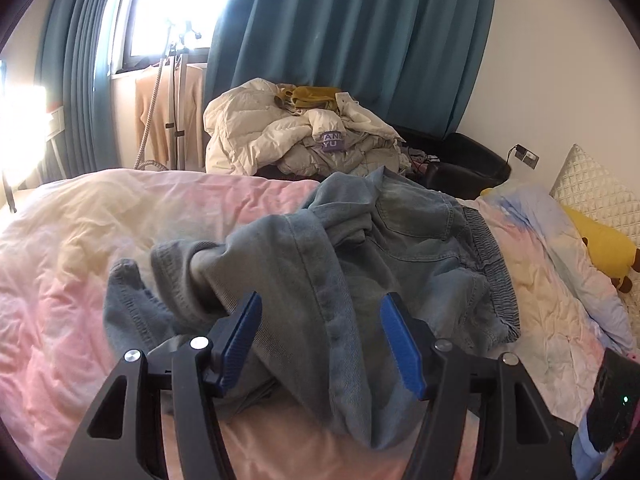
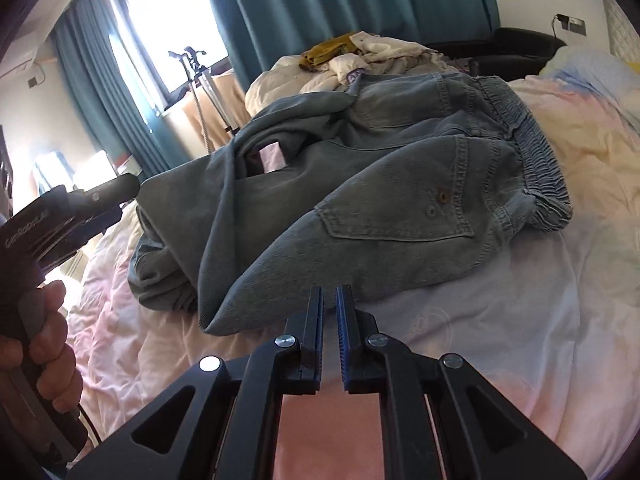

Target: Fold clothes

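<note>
Below, my left gripper (image 1: 320, 340) is held low over the bed, tilted slightly down, its blue-padded fingers (image 1: 240, 336) spread wide with a leg of the jeans (image 1: 360, 248) lying between them; neither pad presses the cloth. In the right wrist view, my left hand (image 2: 44, 332) is wrapped around the black handle of that tool at the frame's left edge. My right gripper (image 2: 330, 312) points forward just short of the denim's near fold, its pads drawn almost together with a thin slit between them and nothing caught there.

Jeans: faded blue-grey, crumpled in a loose heap on the quilt (image 2: 500, 340), elastic waistband (image 2: 536, 152) toward the pillow end, back pocket (image 2: 400, 208) facing up, legs bunched and twisted toward the window side.

Surface: a rumpled quilt in pale pink, cream and light blue, covering the bed. A yellow plush toy (image 1: 600, 248) rests by a quilted cream pillow (image 1: 596, 196).

Room: teal curtains (image 1: 352, 48) frame a bright window (image 1: 176, 4). Beyond the bed's far edge sits a pile of cream bedding (image 1: 272, 132) topped with a mustard garment (image 1: 312, 96), beside a black chair (image 1: 464, 164). A peach garment (image 1: 152, 120) hangs on a stand under the window; a wall socket (image 1: 526, 156) sits near the corner.
</note>
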A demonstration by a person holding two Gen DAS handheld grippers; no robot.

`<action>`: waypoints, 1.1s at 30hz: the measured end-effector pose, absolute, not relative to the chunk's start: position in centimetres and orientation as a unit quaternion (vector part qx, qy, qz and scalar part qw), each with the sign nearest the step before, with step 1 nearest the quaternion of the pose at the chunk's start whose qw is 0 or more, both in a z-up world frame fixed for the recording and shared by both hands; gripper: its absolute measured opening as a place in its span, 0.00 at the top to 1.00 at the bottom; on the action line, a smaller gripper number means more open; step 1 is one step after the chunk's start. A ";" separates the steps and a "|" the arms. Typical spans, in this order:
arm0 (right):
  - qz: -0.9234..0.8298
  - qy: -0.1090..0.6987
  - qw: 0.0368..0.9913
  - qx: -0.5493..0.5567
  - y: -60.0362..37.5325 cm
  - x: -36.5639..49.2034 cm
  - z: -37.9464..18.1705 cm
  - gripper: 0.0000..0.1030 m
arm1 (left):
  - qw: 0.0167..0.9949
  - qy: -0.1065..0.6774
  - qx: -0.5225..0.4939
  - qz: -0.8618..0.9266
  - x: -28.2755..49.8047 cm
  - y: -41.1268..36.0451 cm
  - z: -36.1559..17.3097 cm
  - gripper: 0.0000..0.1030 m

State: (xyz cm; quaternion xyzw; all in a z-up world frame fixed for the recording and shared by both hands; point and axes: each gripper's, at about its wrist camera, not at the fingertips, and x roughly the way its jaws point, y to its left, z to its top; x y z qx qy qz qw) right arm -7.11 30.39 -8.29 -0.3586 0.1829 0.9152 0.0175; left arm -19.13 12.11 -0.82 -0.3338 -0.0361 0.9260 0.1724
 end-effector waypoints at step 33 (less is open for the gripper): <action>0.941 0.178 -0.078 -0.277 28.9 -5.4 -5.4 0.92 | 0.169 0.004 -0.382 0.909 -1.0 10.9 -2.9 0.97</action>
